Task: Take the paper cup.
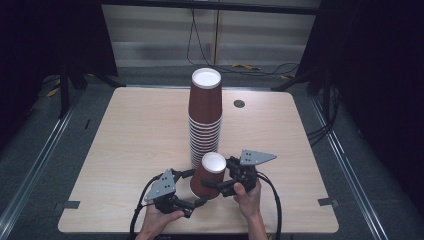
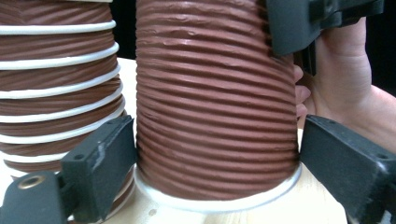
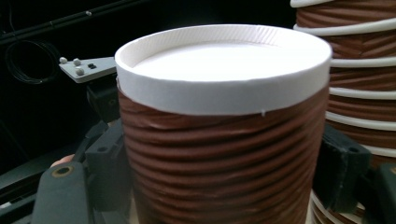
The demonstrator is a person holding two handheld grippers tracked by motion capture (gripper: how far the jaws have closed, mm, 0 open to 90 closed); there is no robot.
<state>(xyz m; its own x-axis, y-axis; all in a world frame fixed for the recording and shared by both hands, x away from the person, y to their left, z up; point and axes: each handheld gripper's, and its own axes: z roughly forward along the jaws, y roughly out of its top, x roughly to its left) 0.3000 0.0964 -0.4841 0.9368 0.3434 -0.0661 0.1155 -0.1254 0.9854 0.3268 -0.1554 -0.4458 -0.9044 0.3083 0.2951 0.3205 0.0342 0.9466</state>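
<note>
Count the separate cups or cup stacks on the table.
2. One tall stack of upside-down nested cups at the table's middle; one single upside-down cup just in front of it, between the two hand-held grippers. Number of cups nested in the stack can't be told exactly.

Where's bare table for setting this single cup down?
Bare wood lies left of the cup stack to the table edge, and right of it below the grommet hole. It is crowded at front centre: the single cup, left tool, right tool.
</note>
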